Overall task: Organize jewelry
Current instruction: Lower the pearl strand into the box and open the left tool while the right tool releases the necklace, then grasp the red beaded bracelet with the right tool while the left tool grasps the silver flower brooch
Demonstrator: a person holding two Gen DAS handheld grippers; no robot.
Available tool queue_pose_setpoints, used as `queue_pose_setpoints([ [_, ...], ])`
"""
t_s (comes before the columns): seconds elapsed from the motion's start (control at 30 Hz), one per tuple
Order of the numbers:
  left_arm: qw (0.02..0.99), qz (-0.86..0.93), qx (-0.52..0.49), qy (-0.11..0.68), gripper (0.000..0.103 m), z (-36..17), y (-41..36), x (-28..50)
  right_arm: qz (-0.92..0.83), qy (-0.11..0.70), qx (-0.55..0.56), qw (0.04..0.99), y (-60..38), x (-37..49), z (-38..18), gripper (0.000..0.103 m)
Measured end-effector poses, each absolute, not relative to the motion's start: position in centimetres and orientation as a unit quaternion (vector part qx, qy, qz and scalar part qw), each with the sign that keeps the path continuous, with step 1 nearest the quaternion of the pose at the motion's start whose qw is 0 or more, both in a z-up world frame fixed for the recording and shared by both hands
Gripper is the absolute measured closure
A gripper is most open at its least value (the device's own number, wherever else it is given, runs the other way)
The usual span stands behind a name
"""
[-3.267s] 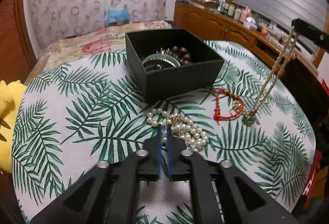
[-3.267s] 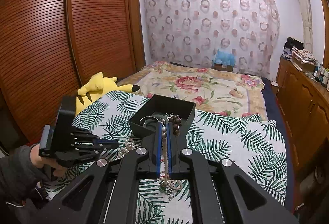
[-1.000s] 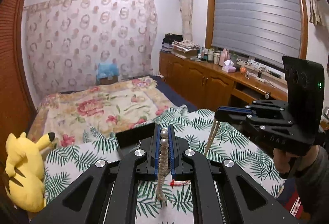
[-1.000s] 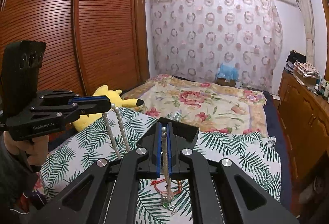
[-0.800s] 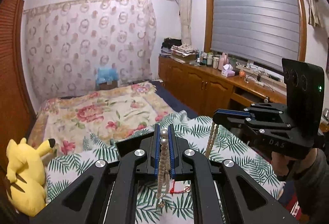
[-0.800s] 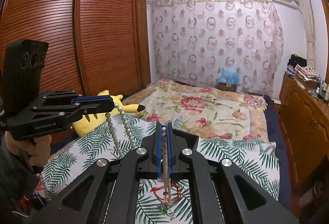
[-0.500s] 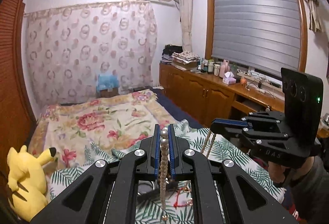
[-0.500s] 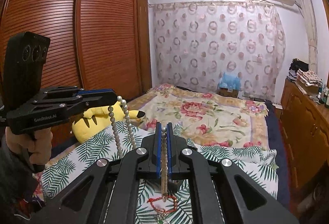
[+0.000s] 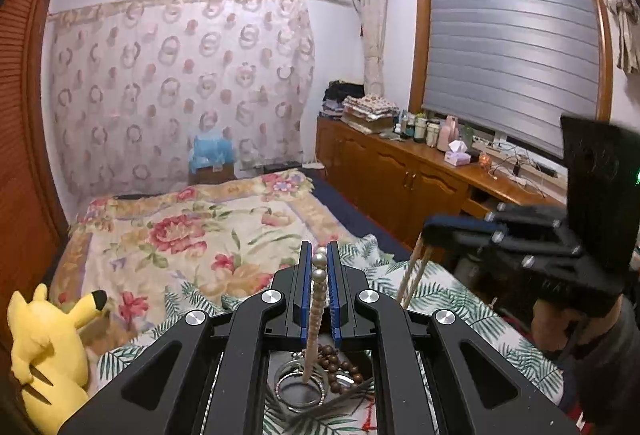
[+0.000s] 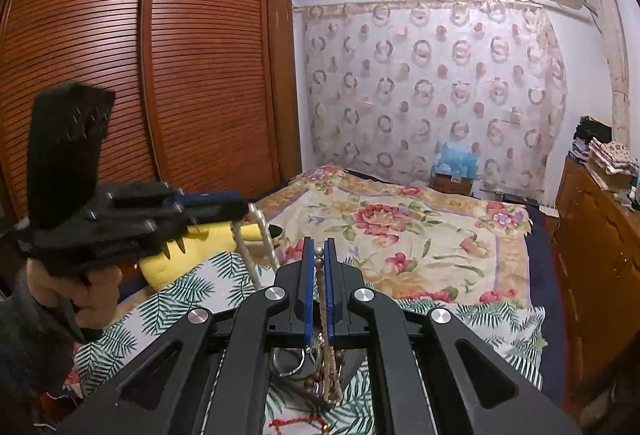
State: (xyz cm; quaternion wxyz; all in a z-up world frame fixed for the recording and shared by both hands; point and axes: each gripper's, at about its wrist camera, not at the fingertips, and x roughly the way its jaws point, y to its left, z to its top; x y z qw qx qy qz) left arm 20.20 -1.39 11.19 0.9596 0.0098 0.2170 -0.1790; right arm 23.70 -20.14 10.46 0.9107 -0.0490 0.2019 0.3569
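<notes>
Left wrist surroundings: I see a yellow plush toy (image 9: 48, 347), a floral bed (image 9: 192, 231) and a wooden sideboard (image 9: 404, 179) beyond the palm-print cloth (image 9: 452, 295).
Right wrist only: a louvred wardrobe (image 10: 160, 75).
Obstruction: gripper bodies hide most of the box.
Left gripper (image 9: 319, 267): clenched on a pearl necklace (image 9: 316, 307), which hangs over the rings (image 9: 298, 389) and brown beads (image 9: 336, 367).
Right gripper (image 10: 319, 259): clamped on a beaded chain (image 10: 326, 351), dangling above a red cord bracelet (image 10: 298, 423).

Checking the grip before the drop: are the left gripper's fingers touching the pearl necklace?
Touching: left wrist view shows the left gripper shut, the pearl necklace pinched between its fingers.
</notes>
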Motion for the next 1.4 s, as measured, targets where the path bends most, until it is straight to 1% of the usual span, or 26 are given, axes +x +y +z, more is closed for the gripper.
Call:
queue_pose_setpoints([
  [0.23, 0.953, -0.167, 0.007, 0.253, 0.096, 7.7, -0.3, 23.4, 0.364, 0.208, -0.048, 0.906, -18.8, 26.1, 10.2, 0.097],
  [0.47, 0.942, -0.163, 0.007, 0.294, 0.096, 3.5, -0.1, 24.6, 0.36, 0.254, -0.05, 0.896, -17.5, 28.5, 6.0, 0.097],
  [0.77, 0.932, -0.165, 0.01, 0.323, 0.096, 0.9, -0.5, 24.9, 0.359, 0.31, -0.049, 0.879, -16.5, 29.8, 0.9, 0.097],
  [1.03, 0.931, -0.16, 0.022, 0.328, 0.096, -0.2, -0.9, 23.2, 0.362, 0.326, -0.052, 0.872, -16.3, 29.2, -1.2, 0.097],
  [1.07, 0.93, -0.16, 0.023, 0.329, 0.096, -0.4, -0.9, 22.9, 0.36, 0.326, -0.055, 0.872, -16.3, 29.0, -1.3, 0.096],
  [1.13, 0.928, -0.159, 0.023, 0.335, 0.095, -1.2, -0.7, 21.9, 0.358, 0.325, -0.055, 0.874, -16.7, 28.6, -1.4, 0.091],
  [1.2, 0.926, -0.158, 0.023, 0.342, 0.095, -2.0, -0.6, 21.0, 0.358, 0.324, -0.055, 0.874, -17.0, 28.1, -1.6, 0.088],
  [1.23, 0.925, -0.159, 0.022, 0.345, 0.094, -2.3, -0.7, 20.6, 0.356, 0.322, -0.057, 0.875, -17.2, 27.8, -1.7, 0.088],
  [1.33, 0.922, -0.158, 0.018, 0.354, 0.082, -3.5, -0.6, 19.3, 0.35, 0.319, -0.061, 0.879, -18.1, 26.8, -2.1, 0.088],
  [1.4, 0.92, -0.158, 0.017, 0.359, 0.082, -4.0, -0.6, 18.7, 0.349, 0.324, -0.059, 0.877, -18.6, 26.2, -2.4, 0.088],
])
